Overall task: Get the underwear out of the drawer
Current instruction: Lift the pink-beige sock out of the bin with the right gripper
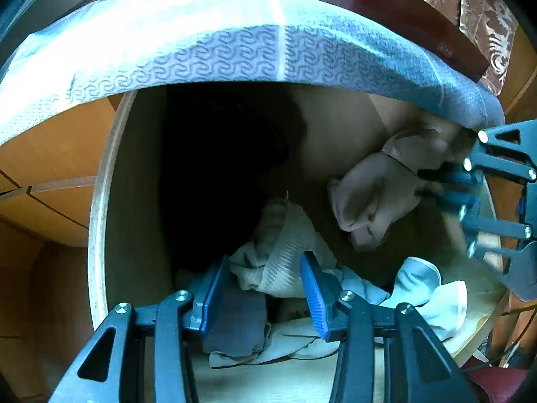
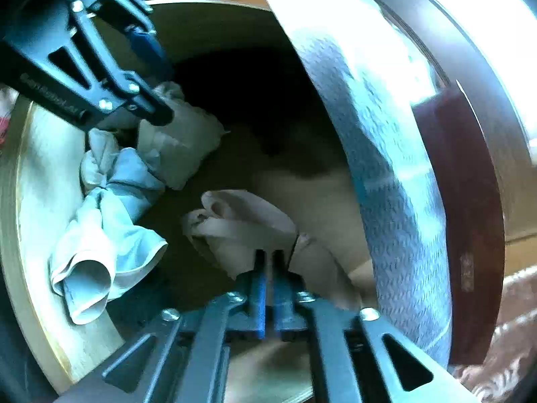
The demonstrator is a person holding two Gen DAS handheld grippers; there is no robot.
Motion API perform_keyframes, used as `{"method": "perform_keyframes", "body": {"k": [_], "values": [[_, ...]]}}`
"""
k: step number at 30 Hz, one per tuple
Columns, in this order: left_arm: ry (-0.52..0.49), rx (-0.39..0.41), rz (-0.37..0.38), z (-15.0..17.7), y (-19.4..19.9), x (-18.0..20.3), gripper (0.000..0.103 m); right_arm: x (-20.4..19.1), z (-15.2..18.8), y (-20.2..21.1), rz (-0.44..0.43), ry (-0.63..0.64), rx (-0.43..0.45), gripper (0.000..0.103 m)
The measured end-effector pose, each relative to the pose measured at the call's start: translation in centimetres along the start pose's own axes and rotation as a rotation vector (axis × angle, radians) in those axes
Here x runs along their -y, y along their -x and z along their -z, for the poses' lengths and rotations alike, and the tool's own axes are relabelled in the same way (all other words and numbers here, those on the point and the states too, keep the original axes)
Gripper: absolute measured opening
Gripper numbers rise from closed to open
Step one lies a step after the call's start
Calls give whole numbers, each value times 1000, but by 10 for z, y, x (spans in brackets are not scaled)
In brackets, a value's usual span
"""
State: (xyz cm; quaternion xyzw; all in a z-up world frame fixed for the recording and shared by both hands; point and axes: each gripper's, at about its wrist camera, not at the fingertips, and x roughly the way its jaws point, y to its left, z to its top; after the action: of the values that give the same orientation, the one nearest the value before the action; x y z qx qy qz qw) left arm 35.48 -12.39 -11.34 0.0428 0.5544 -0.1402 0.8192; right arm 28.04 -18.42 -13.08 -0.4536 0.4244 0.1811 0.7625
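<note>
Wooden drawer (image 1: 100,221) sits open under a blue patterned cloth (image 1: 235,57), with soft clothes piled inside. The right gripper (image 2: 267,262) has its jaws squeezed tight on the beige underwear (image 2: 241,225), near the drawer's back. The left gripper (image 1: 265,285) stands half wide around a cream knit cloth (image 1: 285,255), pads not pressing. Light blue socks (image 2: 100,235) lie near the front.
</note>
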Motion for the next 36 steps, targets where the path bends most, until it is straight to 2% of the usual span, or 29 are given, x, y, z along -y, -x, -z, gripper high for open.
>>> {"method": "perform_keyframes", "body": {"k": [1,3,8,10,13,14,16,17,19,22,29,31,36], "values": [[4,2,5,-1,4,-2,44,1,-1,-3,-16,4,-15,43],[6,13,13,0,13,-4,44,4,-6,-9,-40,24,-37,56],[-5,42,13,4,29,-7,44,2,-14,-34,-96,139,-129,62],[3,52,17,4,33,-10,44,-4,-19,-43,-92,195,-151,73],[13,58,19,5,37,-13,44,-17,-24,-58,-40,274,-187,81],[12,57,18,6,38,-14,44,-20,-23,-63,-6,291,-195,80],[10,52,17,9,42,-19,44,-23,-14,-67,47,278,-190,59],[9,51,17,10,43,-21,44,-18,-13,-65,45,247,-183,58],[11,51,16,11,45,-23,44,-20,-15,-61,33,170,-157,46],[18,52,26,11,44,-24,44,-11,-13,-44,10,60,-97,42],[-26,47,-5,7,29,-8,45,15,10,2,-146,-257,82,40],[-38,42,7,7,30,1,45,27,22,12,-213,-388,140,40],[-102,-2,9,1,18,22,45,49,55,32,-309,-646,268,40]]}}
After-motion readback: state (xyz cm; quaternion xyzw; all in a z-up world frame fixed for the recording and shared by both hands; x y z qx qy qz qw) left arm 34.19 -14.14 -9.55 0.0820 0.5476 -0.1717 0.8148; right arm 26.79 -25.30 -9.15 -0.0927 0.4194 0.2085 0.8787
